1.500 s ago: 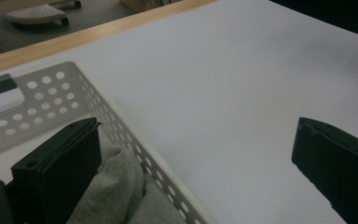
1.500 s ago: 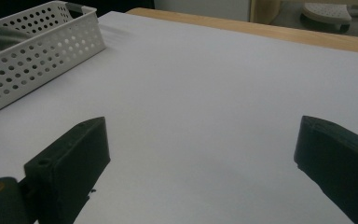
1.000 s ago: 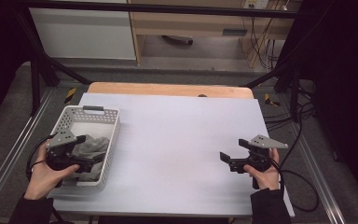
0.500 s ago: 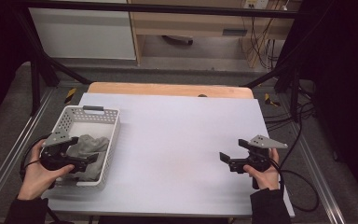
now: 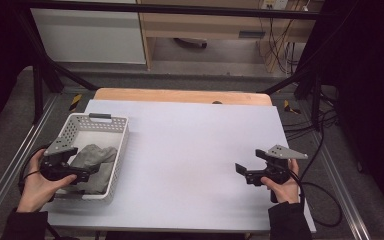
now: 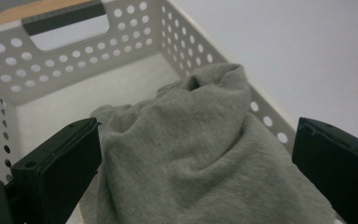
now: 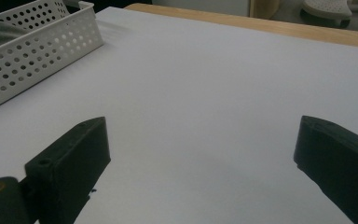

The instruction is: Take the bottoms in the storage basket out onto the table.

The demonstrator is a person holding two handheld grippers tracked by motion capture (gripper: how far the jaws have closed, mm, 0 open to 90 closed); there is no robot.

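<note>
The left tool (image 6: 186, 186) is gaping wide over the grey cloth (image 6: 200, 154) bunched in the white basket (image 6: 74, 74) — soft, light, floppy. Its raised fold just ahead looks the likeliest hold.

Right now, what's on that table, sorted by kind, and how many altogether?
White perforated basket: 1
Grey cloth lying in the basket: 1
Handheld grippers: 2, the left gripper and the right gripper
Total: 4
</note>
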